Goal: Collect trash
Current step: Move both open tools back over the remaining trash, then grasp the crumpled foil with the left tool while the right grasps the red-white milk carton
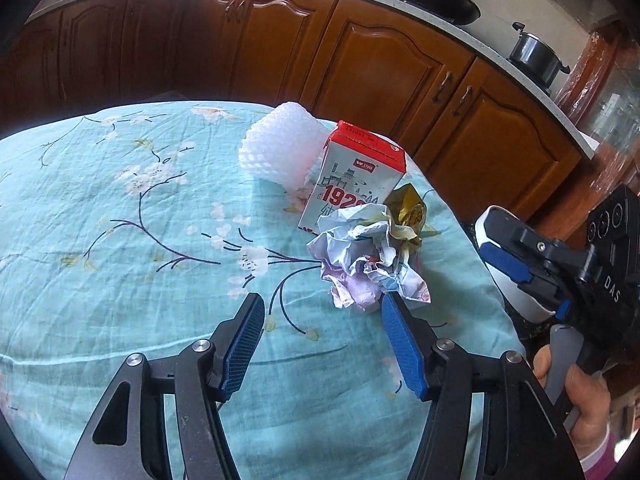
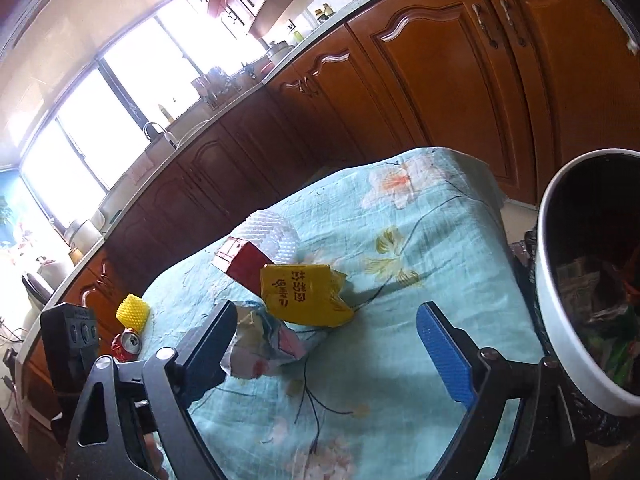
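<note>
- The left gripper (image 1: pixel 322 316) is being held with its jaws apart and empty, low over the tablecloth (image 1: pixel 120 240).
- The crumpled paper (image 1: pixel 368 260) is lying just ahead of it, near the cloth's right edge, in front of the milk carton (image 1: pixel 352 180) and beside the gold wrapper (image 1: pixel 408 208).
- The jaws are best being centred around the wad before squeezing, so the carton is not being knocked.
- The right gripper (image 2: pixel 326 326) is being kept wide and empty, beside the trash bin (image 2: pixel 560 300).
</note>
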`<state>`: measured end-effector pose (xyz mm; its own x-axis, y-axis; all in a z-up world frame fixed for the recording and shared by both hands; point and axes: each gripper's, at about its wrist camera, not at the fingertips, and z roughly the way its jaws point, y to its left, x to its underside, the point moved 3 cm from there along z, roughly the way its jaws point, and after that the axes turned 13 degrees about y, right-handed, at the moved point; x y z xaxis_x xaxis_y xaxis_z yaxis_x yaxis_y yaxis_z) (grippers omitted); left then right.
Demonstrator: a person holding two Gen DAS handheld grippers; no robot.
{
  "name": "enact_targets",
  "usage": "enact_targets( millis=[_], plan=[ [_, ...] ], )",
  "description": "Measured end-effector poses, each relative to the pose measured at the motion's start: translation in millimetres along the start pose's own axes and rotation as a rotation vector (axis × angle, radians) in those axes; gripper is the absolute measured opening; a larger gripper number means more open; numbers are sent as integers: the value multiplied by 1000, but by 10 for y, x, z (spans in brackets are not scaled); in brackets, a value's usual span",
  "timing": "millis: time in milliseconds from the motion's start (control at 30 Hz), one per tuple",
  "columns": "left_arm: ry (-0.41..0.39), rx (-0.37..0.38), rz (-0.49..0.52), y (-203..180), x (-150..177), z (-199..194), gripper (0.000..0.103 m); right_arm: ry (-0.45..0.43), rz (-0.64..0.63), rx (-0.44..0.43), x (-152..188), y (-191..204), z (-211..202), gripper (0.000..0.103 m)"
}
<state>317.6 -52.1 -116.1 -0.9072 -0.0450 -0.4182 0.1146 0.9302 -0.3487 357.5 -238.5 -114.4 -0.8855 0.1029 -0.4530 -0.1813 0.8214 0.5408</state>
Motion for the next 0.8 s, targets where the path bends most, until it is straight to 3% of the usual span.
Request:
enact_targets(
  millis=[100,267,300,333,367,400,433,700,800],
  plan=[
    [16,19,2,16,-59,111,56,29,-10,-9,-92,34,160,75],
    [59,74,12,-1,-133,300,34,103,-2,-26,-207,47,485,64],
    [65,84,18,-14,-141,333,30,113,-2,-22,-216,46,535,53],
    [67,91,26,-28,-144,353,20,125,-3,-20,-219,43,581,43],
    [68,101,39,-53,-147,367,9,141,-4,-12,-208,27,611,23],
    [62,100,51,-73,-147,364,7,149,-5,-10,-192,25,624,6],
    [49,95,62,-91,-146,347,6,152,-4,-7,-172,25,617,1],
    [-15,73,77,-116,-49,103,2,91,-38,29,-36,24,256,1],
    [-41,53,61,-44,47,-28,2,95,-42,8,-89,56,218,12]
  ],
)
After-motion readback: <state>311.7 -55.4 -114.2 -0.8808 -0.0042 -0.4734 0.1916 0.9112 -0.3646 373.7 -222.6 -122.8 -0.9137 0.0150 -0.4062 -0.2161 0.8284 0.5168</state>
